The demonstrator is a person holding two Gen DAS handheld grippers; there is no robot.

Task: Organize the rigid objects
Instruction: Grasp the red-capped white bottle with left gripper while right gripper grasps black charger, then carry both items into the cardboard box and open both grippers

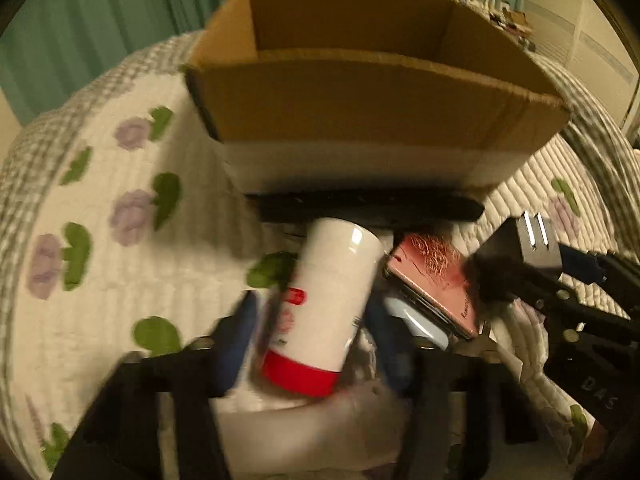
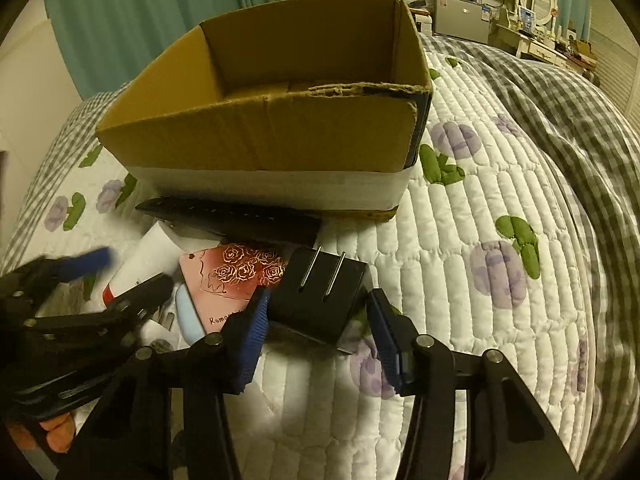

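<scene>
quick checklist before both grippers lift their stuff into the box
1. Left gripper around the bottle: fingers flank it, but the view is blurred, so contact cannot tell.
2. Right gripper around the plug: the left finger looks to touch it, with a gap at the right finger; not ok.
3. Box open on top: ok.
4. Space inside the box: what shows of the floor looks bare; ok.
5. Remote lies between the items and the box, so both must lift over it: not ok.
6. Notebook touches the plug's left side and may shift: cannot tell.
</scene>
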